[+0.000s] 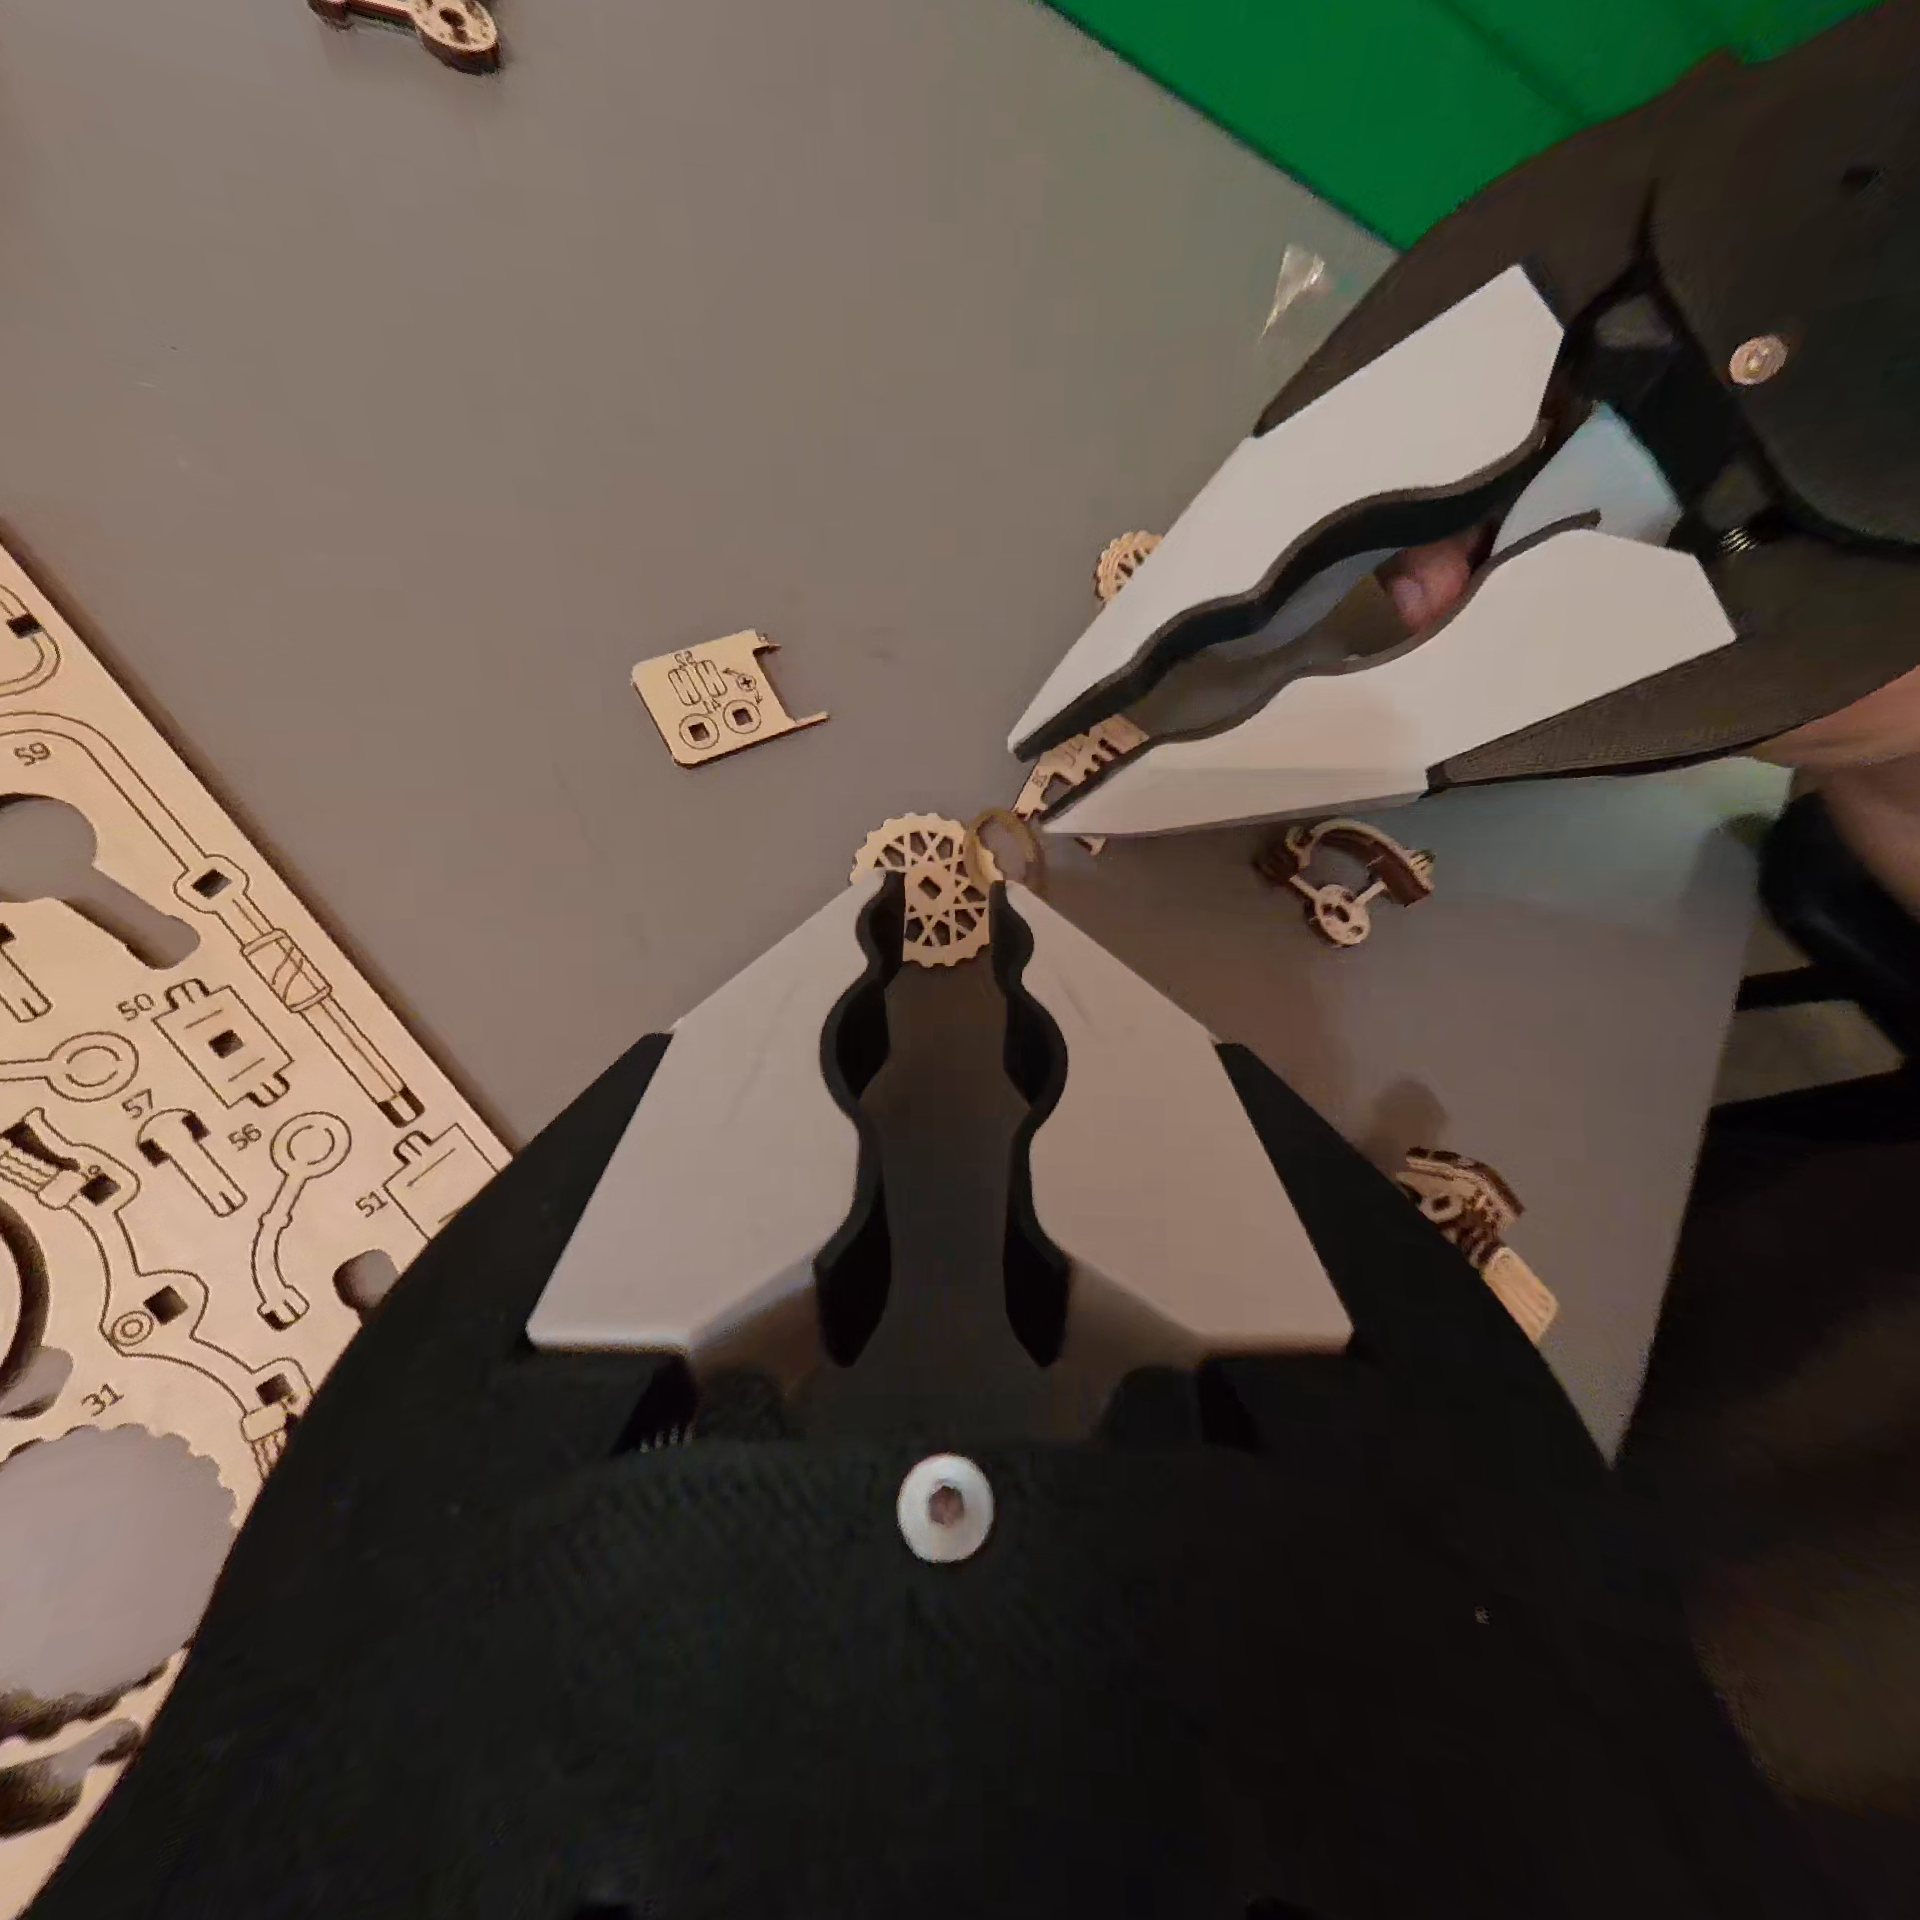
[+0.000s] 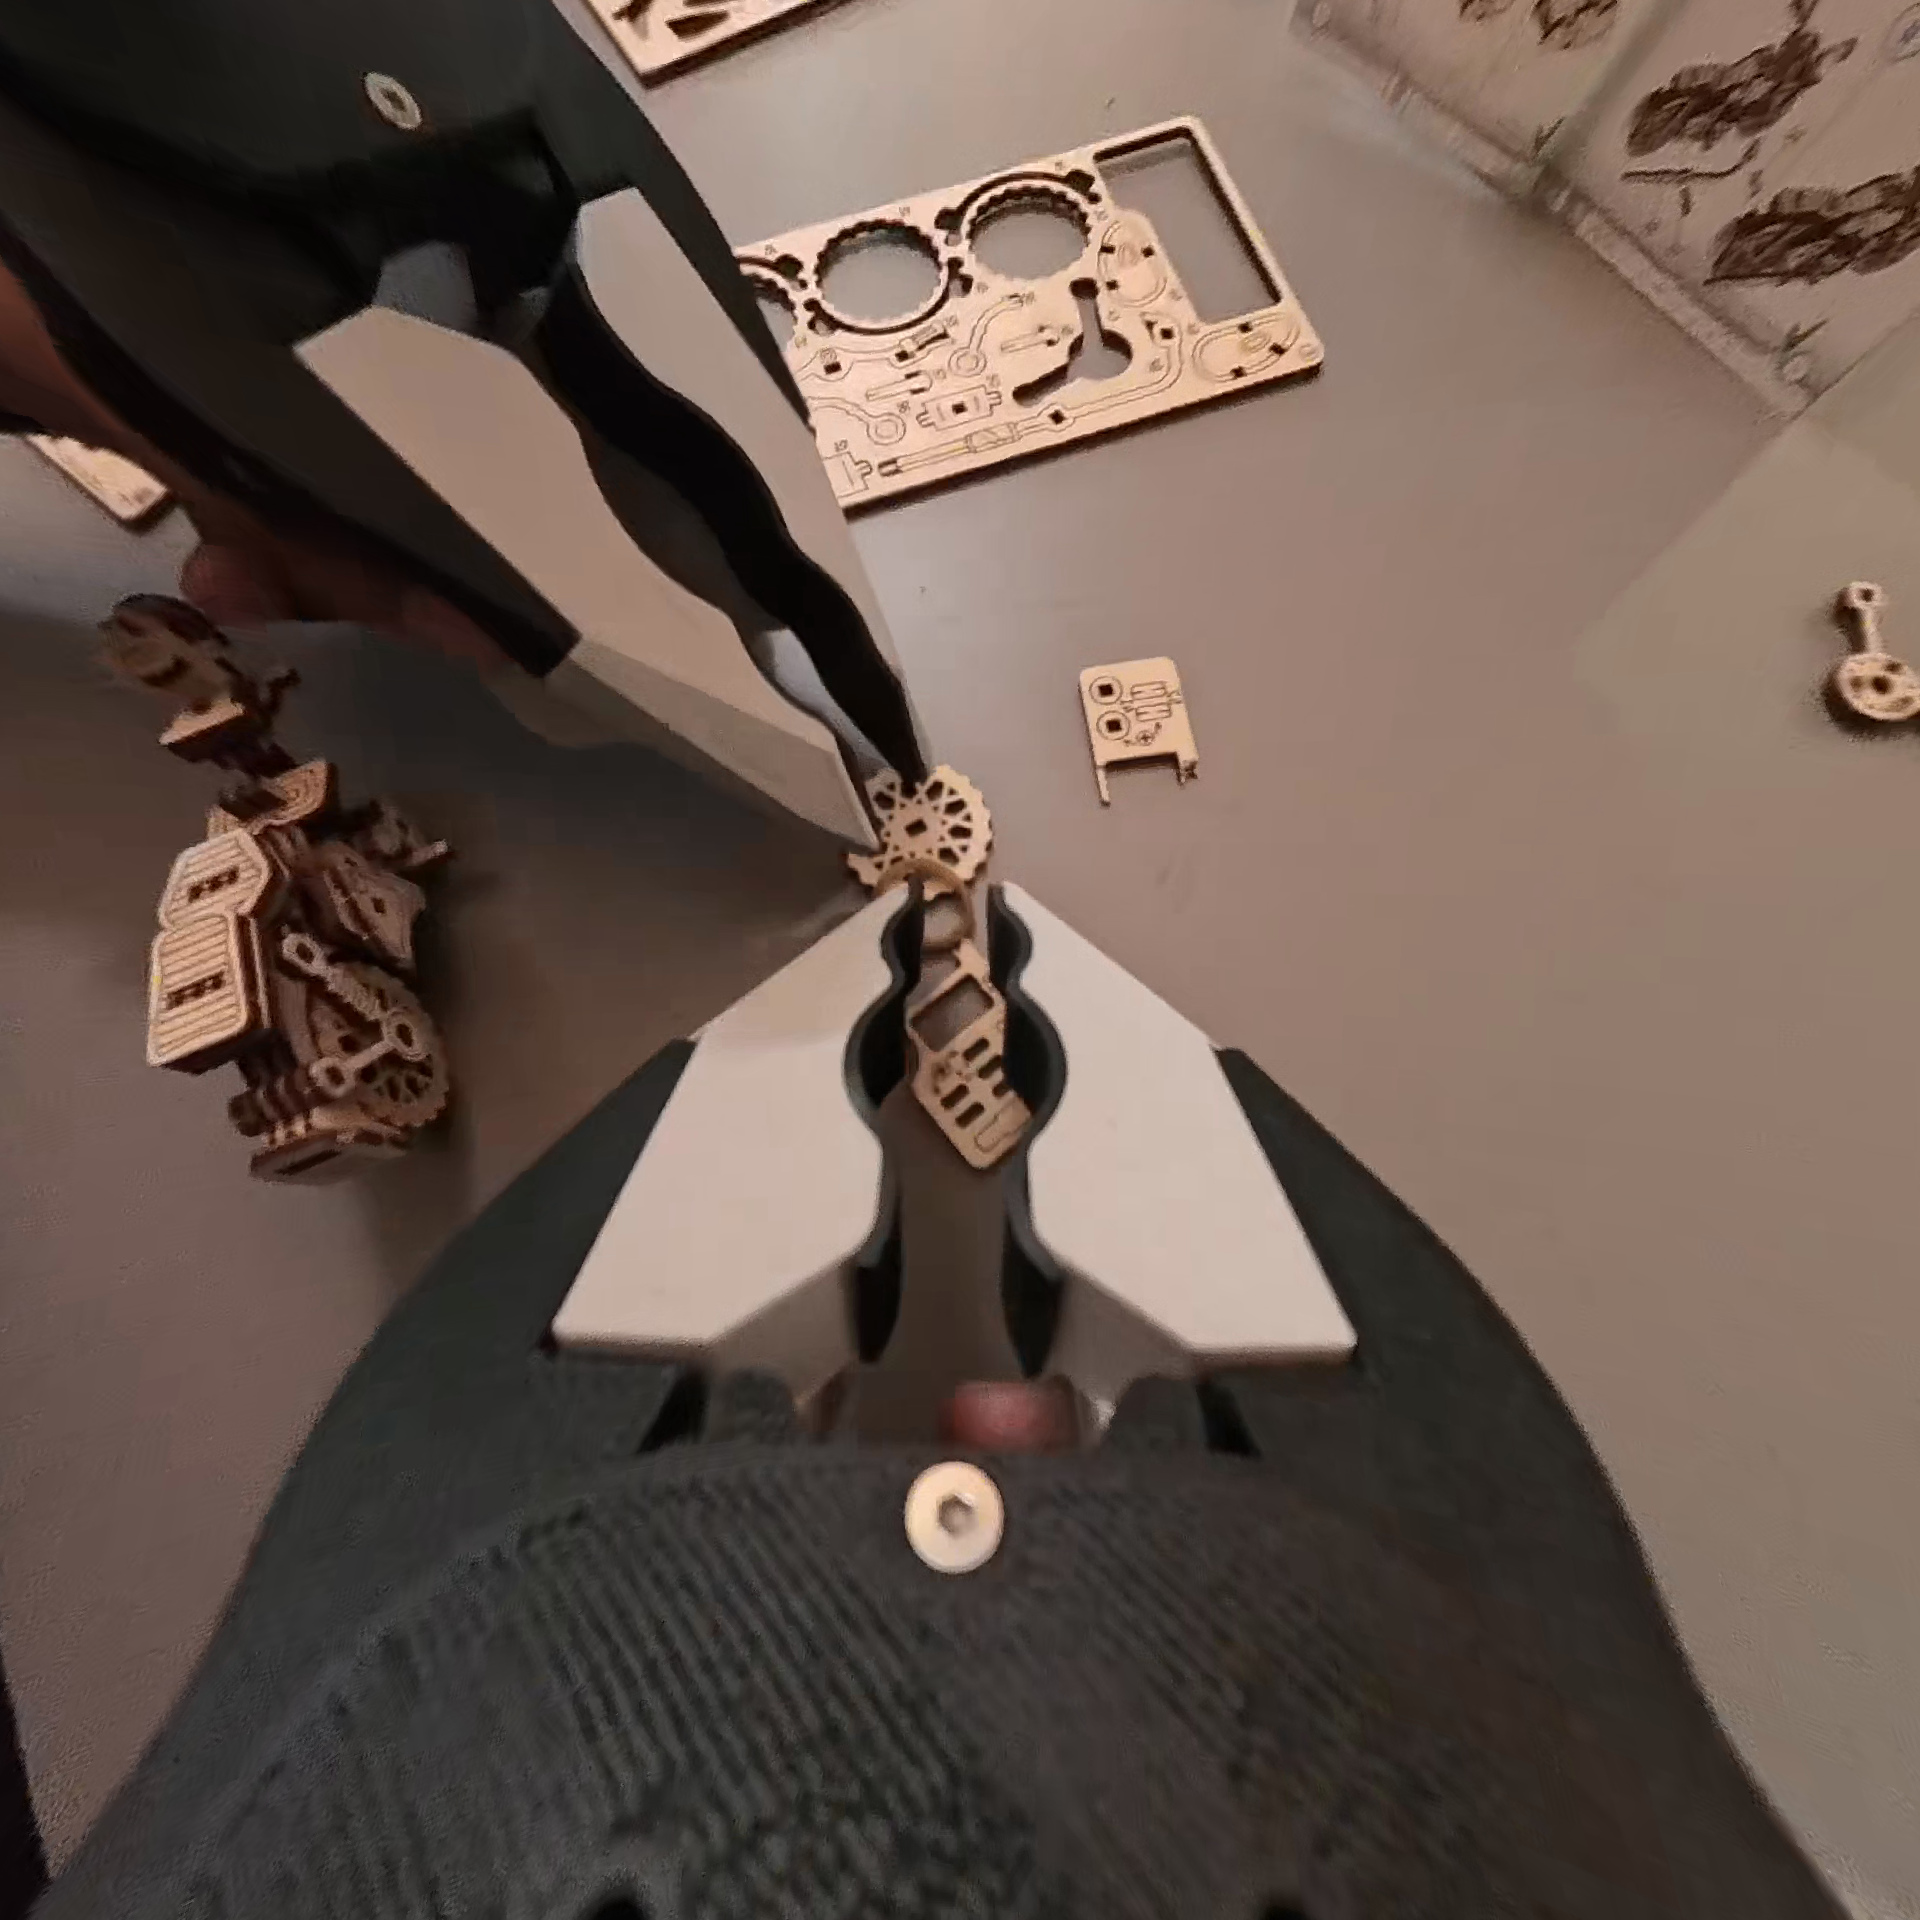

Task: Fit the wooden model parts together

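On a grey table (image 1: 520, 416), a punched wooden parts sheet (image 1: 135, 1091) lies far left and a small loose wooden card (image 1: 717, 707) sits nearer the middle. At centre, the left gripper (image 1: 940, 894) has its fingers clamped on a spoked wooden gear (image 1: 930, 894). From the right, the right gripper (image 1: 1039, 800) is closed on a flat slotted wooden piece (image 2: 961, 1070), whose ring end (image 1: 1003, 847) touches the gear's rim.

You're at a hobby worktable: grey table (image 2: 1455, 935), laser-cut wooden part sheets (image 2: 1049, 332), green backdrop (image 1: 1351, 104).
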`<action>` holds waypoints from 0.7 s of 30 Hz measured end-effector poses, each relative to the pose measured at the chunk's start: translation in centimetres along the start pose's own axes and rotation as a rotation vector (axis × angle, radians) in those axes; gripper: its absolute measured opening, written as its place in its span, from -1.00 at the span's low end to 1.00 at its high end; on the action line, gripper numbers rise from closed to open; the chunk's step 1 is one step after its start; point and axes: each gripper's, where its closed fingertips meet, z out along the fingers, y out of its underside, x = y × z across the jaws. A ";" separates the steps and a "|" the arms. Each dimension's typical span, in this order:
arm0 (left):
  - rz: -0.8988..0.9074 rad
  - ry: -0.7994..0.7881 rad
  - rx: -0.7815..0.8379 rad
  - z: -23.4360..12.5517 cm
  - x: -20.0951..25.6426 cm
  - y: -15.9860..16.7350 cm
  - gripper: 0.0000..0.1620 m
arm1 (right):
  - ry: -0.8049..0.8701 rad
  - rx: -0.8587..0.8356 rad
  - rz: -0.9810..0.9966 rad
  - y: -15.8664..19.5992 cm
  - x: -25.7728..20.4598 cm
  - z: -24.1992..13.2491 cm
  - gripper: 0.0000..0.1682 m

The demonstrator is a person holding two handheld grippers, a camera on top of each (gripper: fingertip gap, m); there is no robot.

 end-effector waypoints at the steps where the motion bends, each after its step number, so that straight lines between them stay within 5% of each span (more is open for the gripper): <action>1: 0.016 -0.015 -0.009 0.1 -0.1 0.2 -0.83 | -0.006 -0.002 0.000 0.0 -0.1 0.2 -0.87; 21: -0.015 -0.003 0.004 -0.1 -0.3 0.0 -0.72 | -0.026 -0.026 0.008 0.0 -0.6 1.2 -0.99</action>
